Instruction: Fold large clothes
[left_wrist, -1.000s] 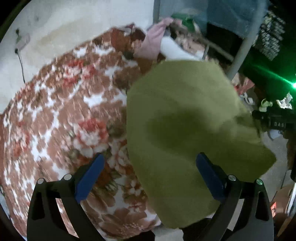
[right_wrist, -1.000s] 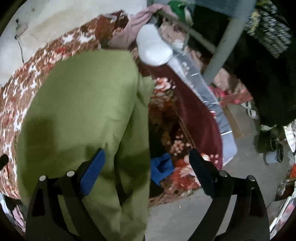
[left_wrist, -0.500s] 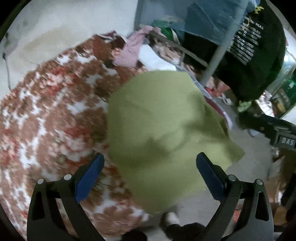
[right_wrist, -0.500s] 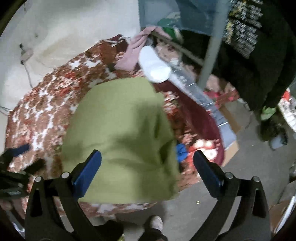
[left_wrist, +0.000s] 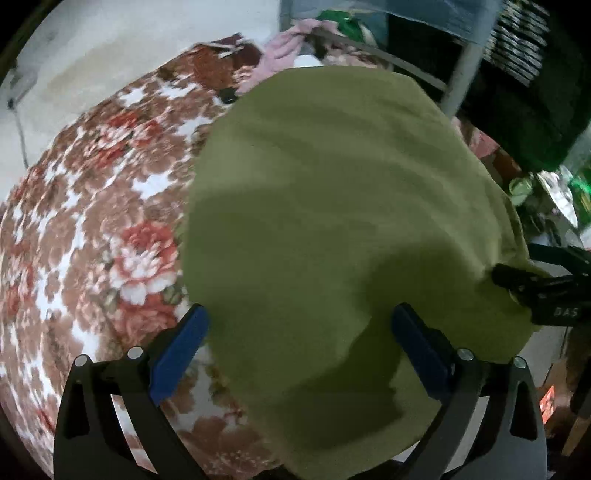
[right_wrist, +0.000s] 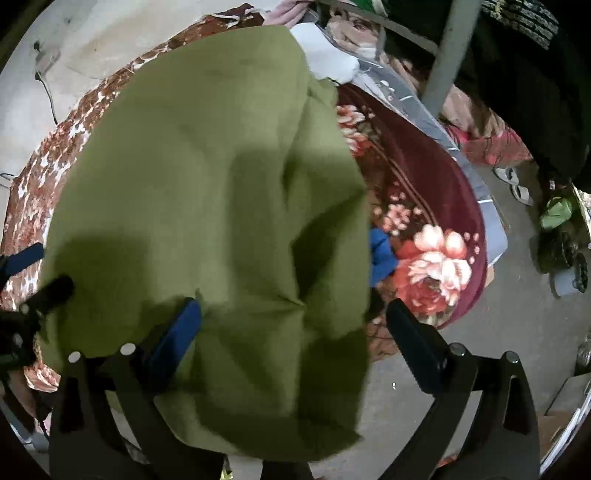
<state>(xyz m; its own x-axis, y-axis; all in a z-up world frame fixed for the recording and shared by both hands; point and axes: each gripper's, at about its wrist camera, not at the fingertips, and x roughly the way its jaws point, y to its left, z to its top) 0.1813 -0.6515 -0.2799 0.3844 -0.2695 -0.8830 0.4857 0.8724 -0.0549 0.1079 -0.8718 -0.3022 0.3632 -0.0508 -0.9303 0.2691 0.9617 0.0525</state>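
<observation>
We have the olive-green garment (left_wrist: 332, 221) spread over the floral blanket (left_wrist: 92, 221) on the bed, with its near edge hanging past the bed's near side toward the floor. We judge it lies that way so the cloth is flat and wide enough to take a fold, with the loose near edge within easy reach of both tools. In the right wrist view the same garment (right_wrist: 207, 192) shows a long crease running down its right part, and its right edge overlaps the dark red blanket (right_wrist: 424, 192), beside a scrap of blue cloth (right_wrist: 382, 254).

Our left gripper (left_wrist: 299, 343) stands wide, its two blue pads well apart, with the green cloth passing between them; neither pad presses on it, so it holds nothing. Our right gripper (right_wrist: 291, 332) is likewise spread as wide as it goes, cloth lying between its fingers but not pinched. In the left wrist view that right tool appears at the garment's right edge (left_wrist: 535, 288), and it looks to be touching the fabric there, though the blur and shadow leave us unsure whether it only hovers over it.

We read both tools as lined up on the near edge, a left and a right point, ready to pinch for the fold.
</observation>
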